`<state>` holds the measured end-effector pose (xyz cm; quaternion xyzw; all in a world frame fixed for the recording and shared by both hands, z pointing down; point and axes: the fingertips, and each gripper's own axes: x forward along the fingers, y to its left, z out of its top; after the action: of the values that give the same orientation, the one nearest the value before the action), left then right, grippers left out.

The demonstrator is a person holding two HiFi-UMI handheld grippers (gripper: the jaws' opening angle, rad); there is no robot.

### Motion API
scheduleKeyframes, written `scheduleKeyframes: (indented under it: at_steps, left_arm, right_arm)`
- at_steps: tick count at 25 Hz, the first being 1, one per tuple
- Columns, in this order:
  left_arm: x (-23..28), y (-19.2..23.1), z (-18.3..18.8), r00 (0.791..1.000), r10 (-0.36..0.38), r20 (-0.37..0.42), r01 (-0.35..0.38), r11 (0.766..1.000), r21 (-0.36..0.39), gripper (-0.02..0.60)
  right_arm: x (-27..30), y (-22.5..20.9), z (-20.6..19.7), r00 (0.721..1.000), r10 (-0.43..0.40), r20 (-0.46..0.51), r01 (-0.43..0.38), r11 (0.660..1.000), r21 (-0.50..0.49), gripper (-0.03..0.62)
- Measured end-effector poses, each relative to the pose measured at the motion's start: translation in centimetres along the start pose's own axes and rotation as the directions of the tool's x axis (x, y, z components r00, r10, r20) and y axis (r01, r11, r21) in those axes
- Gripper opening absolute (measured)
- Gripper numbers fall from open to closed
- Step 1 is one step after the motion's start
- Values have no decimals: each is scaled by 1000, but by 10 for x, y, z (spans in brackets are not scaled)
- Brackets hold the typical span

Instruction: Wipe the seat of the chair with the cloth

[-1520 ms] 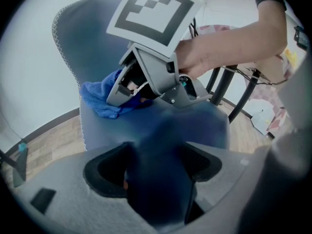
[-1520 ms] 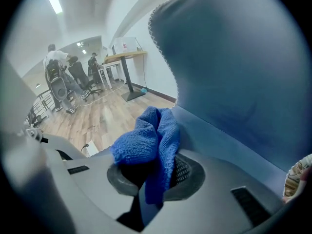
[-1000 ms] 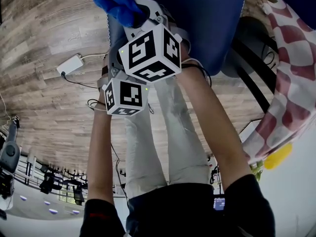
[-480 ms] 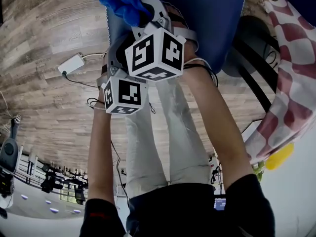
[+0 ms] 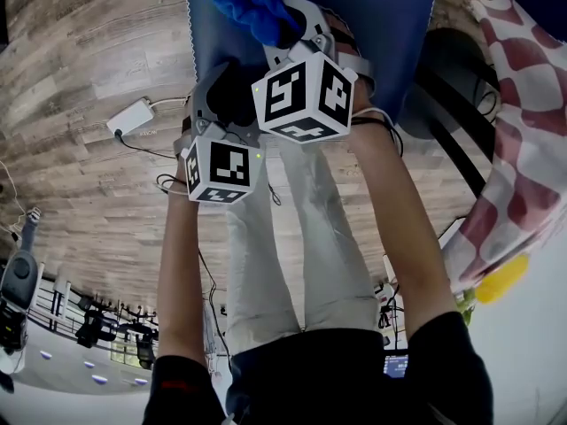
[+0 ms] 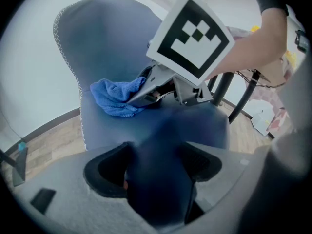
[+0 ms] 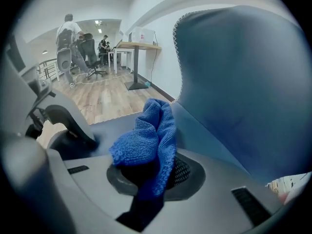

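In the head view, I found the right gripper (image 5: 292, 27) held out over the blue seat (image 5: 372, 25) of the chair. The blue cloth (image 5: 251, 5) was bunched at its tip, toward the seat's left side. The left gripper (image 5: 221, 96) sat just beside the right one, at the seat's front edge. A wooden floor (image 5: 89, 60) lay around the chair with a white adapter (image 5: 129, 115) on it, and a red-and-white checked fabric (image 5: 532, 96) hung at the right. In the left gripper view, that gripper's jaws stood either side of the seat's front edge and were clamped on it. Beyond them the cloth rested on the seat, touching the right gripper's tip. In the right gripper view, the jaws pinched the cloth, a fold of it standing up between them, and the chair's backrest (image 7: 243, 82) rose beyond. People (image 7: 73, 38) at desks showed far off, too small to detail.
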<state>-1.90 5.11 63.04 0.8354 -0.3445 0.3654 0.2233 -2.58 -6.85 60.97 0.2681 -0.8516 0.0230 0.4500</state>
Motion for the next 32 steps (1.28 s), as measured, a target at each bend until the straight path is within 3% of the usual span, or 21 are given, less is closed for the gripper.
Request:
scheduleKeyframes:
  at_steps: [18,32]
  left_arm:
    - [-2,1,0,999,-20,26,21,1000,-13,339]
    - [-2,1,0,1000,-16,26,16,1000,-14,339]
  right_arm:
    - [-32,-58,-59,990,-111,-91,122,985,118,61]
    - [-57,-89,-102,967,-203,-154,233,948,218,64]
